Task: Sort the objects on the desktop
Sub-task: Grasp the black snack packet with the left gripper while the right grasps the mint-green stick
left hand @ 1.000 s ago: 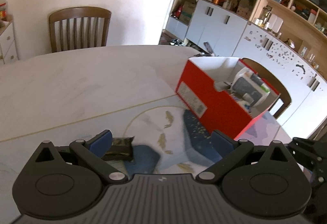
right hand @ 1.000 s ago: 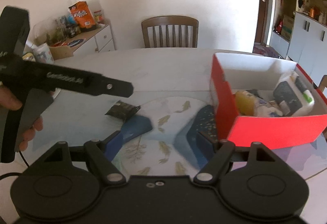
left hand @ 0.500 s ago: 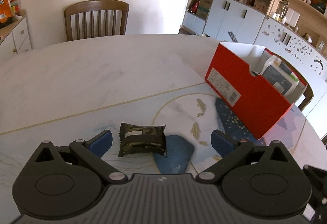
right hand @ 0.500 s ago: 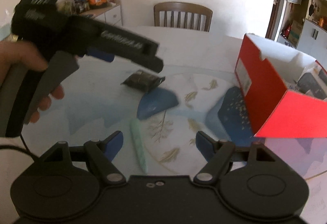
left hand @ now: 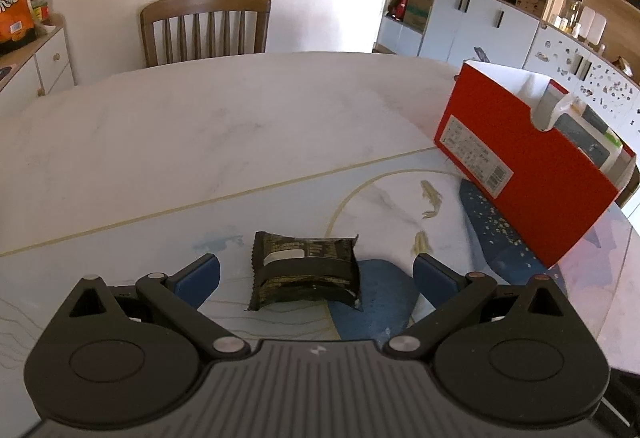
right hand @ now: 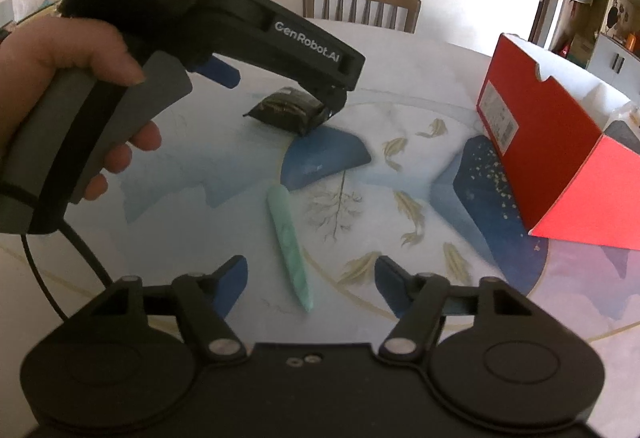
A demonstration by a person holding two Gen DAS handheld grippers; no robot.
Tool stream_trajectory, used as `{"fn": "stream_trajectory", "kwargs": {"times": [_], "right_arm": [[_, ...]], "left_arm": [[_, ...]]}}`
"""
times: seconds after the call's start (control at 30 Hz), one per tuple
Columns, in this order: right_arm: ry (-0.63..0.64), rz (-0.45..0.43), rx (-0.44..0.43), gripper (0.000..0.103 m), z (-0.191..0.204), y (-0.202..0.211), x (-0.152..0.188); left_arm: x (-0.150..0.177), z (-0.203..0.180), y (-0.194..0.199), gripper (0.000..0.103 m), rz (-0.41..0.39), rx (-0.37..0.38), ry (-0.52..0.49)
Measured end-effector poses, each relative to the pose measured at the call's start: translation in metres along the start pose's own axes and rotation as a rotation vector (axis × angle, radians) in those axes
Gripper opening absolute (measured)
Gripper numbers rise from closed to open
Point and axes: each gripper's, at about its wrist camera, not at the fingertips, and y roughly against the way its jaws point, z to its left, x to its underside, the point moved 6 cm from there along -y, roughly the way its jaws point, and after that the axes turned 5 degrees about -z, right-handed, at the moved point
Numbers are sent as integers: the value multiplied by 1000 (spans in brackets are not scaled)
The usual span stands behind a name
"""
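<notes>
Left wrist view: my left claw (left hand: 316,278) stood spread, empty, astride a dark foil snack packet (left hand: 305,269) flat on the worktop (left hand: 200,142). Judged light, crinkly, slippery; best pinched across its short sides. Right claw (right hand: 310,284) was closing, empty, over a green stick (right hand: 289,228).

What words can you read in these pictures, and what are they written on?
"GenRobot.AI": on the left gripper, along its black body.
Small white print near its top: partly cut off, unreadable.
White label on the red box: too small.
Dark snack packet: too blurred.
Orange bag: large characters, unreadable.
</notes>
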Motion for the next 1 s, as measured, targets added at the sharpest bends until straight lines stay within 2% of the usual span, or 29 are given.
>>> {"fn": "stream_trajectory", "kwargs": {"times": [0.27,0.33,0.4,0.53,0.63,0.83,0.97,1.0], "right_arm": [[13,1,-21,56,4,-9,-3],[8,-2,-34,51,5,-9,-3],[1,-5,-53,41,5,-10,-4],[3,-10,-59,39,5,-10,-5],[1,-15,-59,23,4,-10,-6],[11,-15,-63,13,3,-11,-7],[25,-10,-60,9,2,-12,-9],[23,-10,-62,9,2,-12,-9]], "left_arm": [[2,0,-6,103,7,-1,-8],[2,0,-8,103,9,-2,-5],[2,1,-10,103,9,-7,-6],[1,1,-15,103,13,-8,-13],[3,1,-20,103,24,-14,-27],[3,6,-22,103,22,-2,12],[5,6,-24,102,36,-1,-7],[5,6,-24,99,34,3,-11]]}}
